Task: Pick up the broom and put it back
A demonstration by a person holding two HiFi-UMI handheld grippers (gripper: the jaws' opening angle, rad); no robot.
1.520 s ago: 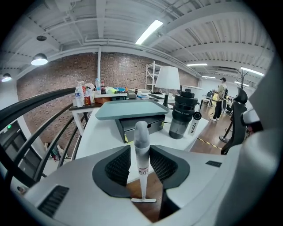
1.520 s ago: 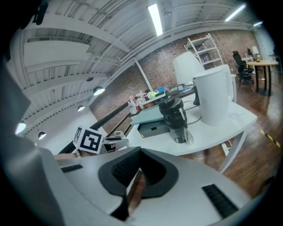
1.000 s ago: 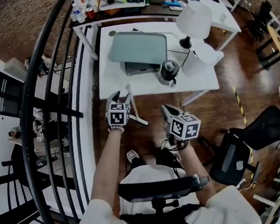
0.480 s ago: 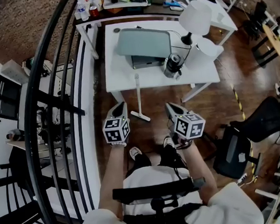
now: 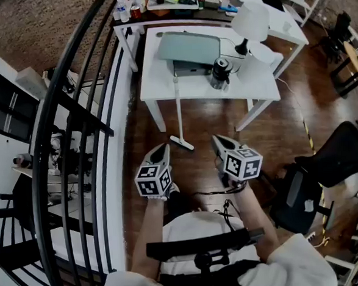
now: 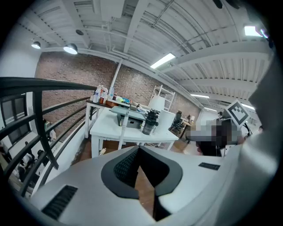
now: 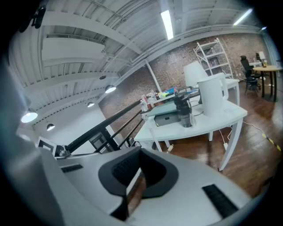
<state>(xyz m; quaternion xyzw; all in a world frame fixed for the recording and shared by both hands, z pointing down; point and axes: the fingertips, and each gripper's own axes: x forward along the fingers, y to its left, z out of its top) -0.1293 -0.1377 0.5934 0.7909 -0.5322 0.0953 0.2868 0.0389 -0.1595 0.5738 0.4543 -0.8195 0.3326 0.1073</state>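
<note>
A white broom point(image 5: 178, 112) leans against the front edge of the white table point(image 5: 163, 91), with its head on the wooden floor. The left gripper view shows its handle point(image 6: 124, 126), and so does the right gripper view point(image 7: 153, 132). My left gripper point(image 5: 163, 147) hovers just short of the broom head, jaws shut with nothing between them point(image 6: 138, 148). My right gripper point(image 5: 217, 140) is level with it to the right, also shut and empty point(image 7: 140, 151). Neither gripper touches the broom.
On the table are a grey laptop point(image 5: 195, 46), a black tumbler point(image 5: 220, 73) and a white lamp point(image 5: 250, 19). A black railing point(image 5: 73, 116) runs along the left. A dark office chair point(image 5: 305, 191) stands to the right on the wooden floor.
Both grippers have drawn back from the table toward the person. The left gripper, beside the broom handle a second ago, now hangs apart from it. The broom still leans on the table.
</note>
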